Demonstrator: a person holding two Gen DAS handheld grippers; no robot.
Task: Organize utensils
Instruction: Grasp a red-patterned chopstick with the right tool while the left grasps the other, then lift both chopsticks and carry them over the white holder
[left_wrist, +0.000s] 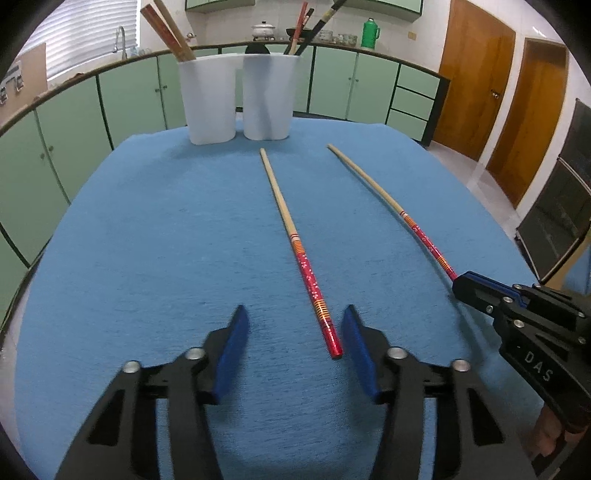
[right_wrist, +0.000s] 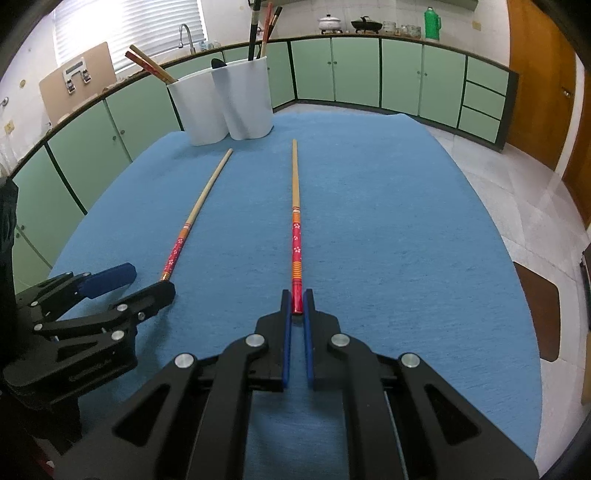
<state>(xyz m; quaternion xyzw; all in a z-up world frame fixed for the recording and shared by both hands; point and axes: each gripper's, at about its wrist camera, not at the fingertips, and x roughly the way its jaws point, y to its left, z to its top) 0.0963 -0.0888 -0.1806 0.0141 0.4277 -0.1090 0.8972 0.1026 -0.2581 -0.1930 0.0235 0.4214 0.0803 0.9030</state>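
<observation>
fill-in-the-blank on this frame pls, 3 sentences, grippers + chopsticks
1. The right gripper is shut on the ____ end of a chopstick.
2. The left gripper has its jaws ____ around the other chopstick, pads not pressing it.
3. Both chopsticks lie on a ____ cloth, tips toward the white holder.

Missing words: red; open; blue

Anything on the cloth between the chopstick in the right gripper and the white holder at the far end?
Nothing visible. The right gripper is shut on the chopstick, and only bare blue cloth lies between its tip and the white holder. The other chopstick lies apart, to the left.
</observation>
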